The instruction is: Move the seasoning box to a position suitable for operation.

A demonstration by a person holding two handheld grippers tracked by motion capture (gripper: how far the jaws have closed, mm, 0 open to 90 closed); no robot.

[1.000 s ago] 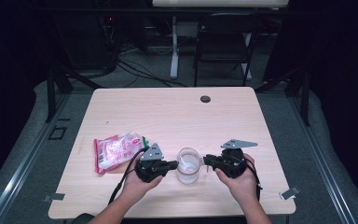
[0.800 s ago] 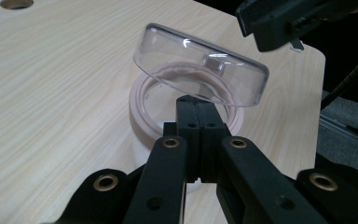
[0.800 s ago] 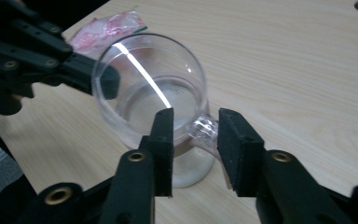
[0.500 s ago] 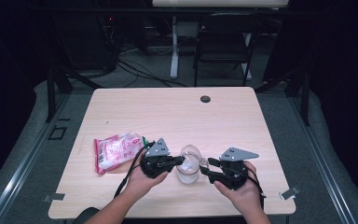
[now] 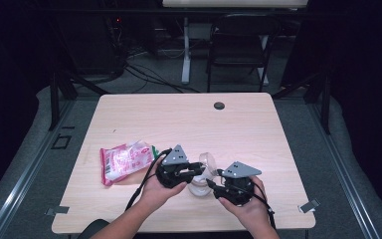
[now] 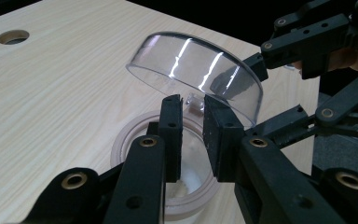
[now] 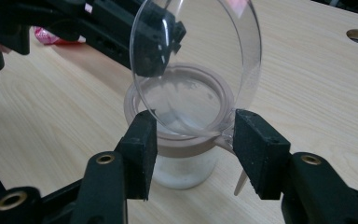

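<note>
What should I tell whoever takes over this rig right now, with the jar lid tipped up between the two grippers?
Left gripper: jaws have just been opening, the clear lid's small tab between them; grip cannot be told.
Right gripper: jaws have just been opening, now open on either side of the jar's collar.
Things: jar upright on the table, near the front edge; lid tilted up over its mouth; pink packet lies to the jar's left.
Done: lid lifted off the mouth.
Left, probably: swing the lid clear, then deal with the packet.
</note>
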